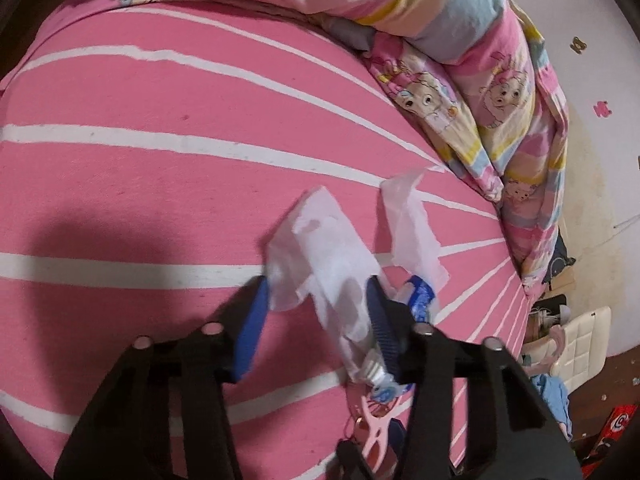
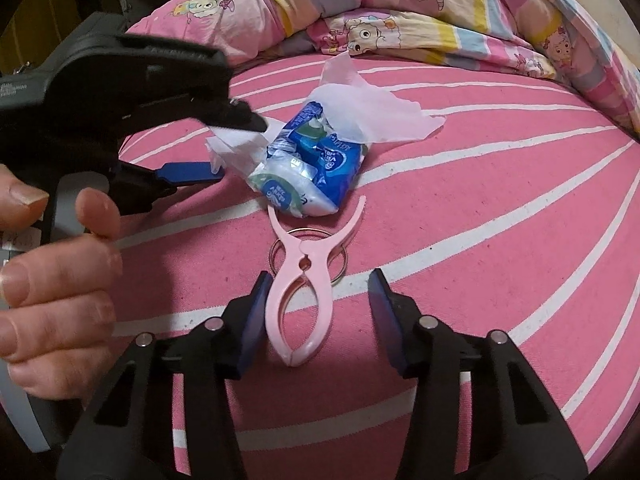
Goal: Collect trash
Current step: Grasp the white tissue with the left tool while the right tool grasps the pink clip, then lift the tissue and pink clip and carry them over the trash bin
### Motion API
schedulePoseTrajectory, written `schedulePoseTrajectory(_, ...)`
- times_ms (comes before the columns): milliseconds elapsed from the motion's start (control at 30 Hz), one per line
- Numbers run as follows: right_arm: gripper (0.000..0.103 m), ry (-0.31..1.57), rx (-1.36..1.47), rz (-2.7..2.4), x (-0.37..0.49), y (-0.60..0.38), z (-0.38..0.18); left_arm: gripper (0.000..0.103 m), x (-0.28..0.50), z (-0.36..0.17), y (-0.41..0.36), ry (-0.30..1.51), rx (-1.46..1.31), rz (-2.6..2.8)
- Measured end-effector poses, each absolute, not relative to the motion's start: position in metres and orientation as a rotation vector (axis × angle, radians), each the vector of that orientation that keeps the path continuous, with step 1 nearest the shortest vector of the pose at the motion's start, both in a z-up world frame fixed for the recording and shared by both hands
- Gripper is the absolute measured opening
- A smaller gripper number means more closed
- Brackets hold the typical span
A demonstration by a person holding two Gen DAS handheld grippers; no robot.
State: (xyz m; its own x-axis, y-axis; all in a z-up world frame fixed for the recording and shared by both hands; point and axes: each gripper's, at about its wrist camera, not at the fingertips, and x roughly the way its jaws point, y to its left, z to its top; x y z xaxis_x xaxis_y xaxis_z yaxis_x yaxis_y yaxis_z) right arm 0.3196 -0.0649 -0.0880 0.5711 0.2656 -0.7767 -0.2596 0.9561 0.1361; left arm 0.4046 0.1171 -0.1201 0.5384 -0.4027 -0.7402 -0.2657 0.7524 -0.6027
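Observation:
A crumpled white tissue (image 1: 320,248) lies on the pink striped bed sheet (image 1: 160,184), between the open blue fingers of my left gripper (image 1: 318,296). A second white tissue (image 1: 412,228) and a blue-and-white tissue packet (image 1: 418,294) lie just to its right. In the right wrist view the packet (image 2: 308,172) sits mid-bed with a tissue (image 2: 360,108) draped on it, and the left gripper (image 2: 236,148) reaches in from the left, jaws apart around a tissue corner. My right gripper (image 2: 318,300) is open, straddling a pink plastic clothes clip (image 2: 300,300) with a metal key ring.
A rolled cartoon-print quilt (image 2: 400,12) lines the far side of the bed. In the left wrist view the quilt (image 1: 500,92) runs along the right, with the floor, a cream chair (image 1: 580,340) and clutter beyond. A hand (image 2: 52,280) holds the left gripper.

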Motion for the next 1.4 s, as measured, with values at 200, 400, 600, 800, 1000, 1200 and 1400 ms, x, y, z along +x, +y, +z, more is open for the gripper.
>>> schedulePoseTrajectory(200,0.035,0.915,0.012,0.309,0.321,-0.065,-0.088,0.022,0.402,-0.123,0.125,1.027,-0.765,-0.081)
schedulePoseTrajectory(400,0.031,0.919,0.033,0.311,0.321,-0.065,-0.085,0.012,0.399,-0.127,0.133,1.026,-0.806,-0.079)
schedulePoseTrajectory(600,0.031,0.915,0.055,0.314,0.321,-0.066,-0.084,0.009,0.396,-0.124,0.135,1.014,-0.825,-0.09)
schedulePoseTrajectory(800,0.031,0.89,0.074,0.325,0.319,-0.069,-0.079,0.005,0.391,-0.115,0.136,0.98,-0.824,-0.121)
schedulePoseTrajectory(1000,0.031,0.878,0.127,0.338,0.315,-0.077,-0.066,0.001,0.376,-0.097,0.141,0.907,-0.829,-0.178)
schedulePoseTrajectory(1200,0.031,0.867,0.175,0.348,0.297,-0.084,-0.048,0.0,0.342,-0.071,0.139,0.824,-0.805,-0.229)
schedulePoseTrajectory(1400,0.031,0.783,0.145,0.371,0.261,-0.095,-0.024,0.0,0.295,-0.054,0.141,0.747,-0.847,-0.266)
